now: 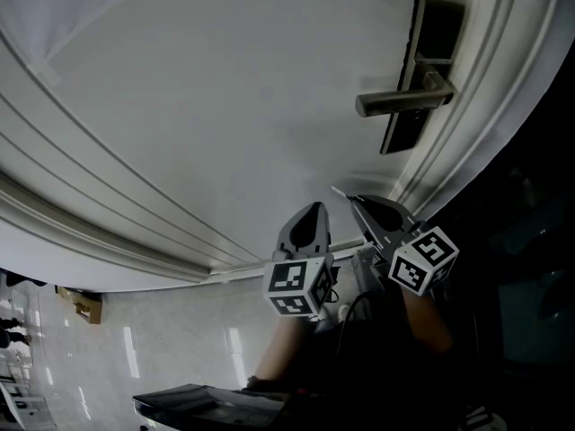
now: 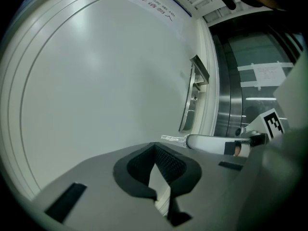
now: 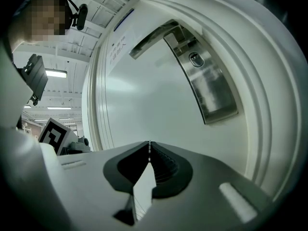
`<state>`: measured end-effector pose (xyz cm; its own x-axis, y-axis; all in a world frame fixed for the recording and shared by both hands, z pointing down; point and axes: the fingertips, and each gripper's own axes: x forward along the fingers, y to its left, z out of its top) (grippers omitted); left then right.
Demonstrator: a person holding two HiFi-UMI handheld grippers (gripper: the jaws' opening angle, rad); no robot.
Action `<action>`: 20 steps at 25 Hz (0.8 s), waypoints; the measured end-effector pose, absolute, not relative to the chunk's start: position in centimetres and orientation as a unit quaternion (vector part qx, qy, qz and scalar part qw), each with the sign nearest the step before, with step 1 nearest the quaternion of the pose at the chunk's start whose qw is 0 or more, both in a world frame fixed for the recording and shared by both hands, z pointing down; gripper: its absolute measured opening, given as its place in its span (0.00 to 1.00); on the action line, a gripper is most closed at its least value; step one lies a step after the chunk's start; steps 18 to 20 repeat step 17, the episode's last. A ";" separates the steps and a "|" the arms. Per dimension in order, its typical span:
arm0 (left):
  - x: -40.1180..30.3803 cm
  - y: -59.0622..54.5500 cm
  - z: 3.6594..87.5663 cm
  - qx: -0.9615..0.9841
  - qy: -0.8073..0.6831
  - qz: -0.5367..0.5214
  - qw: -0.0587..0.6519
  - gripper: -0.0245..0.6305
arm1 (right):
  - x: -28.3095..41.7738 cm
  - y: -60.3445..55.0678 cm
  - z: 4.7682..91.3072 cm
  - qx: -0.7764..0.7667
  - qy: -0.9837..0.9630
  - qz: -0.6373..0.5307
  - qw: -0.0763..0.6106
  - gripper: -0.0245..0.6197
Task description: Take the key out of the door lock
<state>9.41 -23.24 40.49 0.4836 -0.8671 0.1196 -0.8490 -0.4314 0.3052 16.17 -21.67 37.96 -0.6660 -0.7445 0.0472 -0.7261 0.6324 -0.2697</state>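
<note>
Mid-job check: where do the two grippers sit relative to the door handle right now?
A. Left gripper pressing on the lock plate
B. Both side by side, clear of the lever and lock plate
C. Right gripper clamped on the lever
B: in the head view the left gripper and right gripper sit side by side, clear of the lever and the lock plate, touching neither.

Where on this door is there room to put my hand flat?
The big bare door panel left of the handle is free. Below the handle it is crowded: the left gripper and the right gripper, seemingly holding the key, sit side by side.
</note>
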 end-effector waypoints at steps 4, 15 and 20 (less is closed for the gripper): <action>9.5 -23.2 40.4 0.846 -0.506 -0.028 0.164 0.04 | 16.2 -21.7 38.0 -0.407 0.903 -0.134 0.034 0.05; 9.7 -23.3 40.3 0.848 -0.504 -0.026 0.161 0.04 | 16.5 -21.9 37.9 -0.406 0.904 -0.128 0.033 0.05; 9.7 -23.3 40.2 0.848 -0.505 -0.026 0.160 0.04 | 16.6 -22.0 37.8 -0.406 0.904 -0.127 0.032 0.05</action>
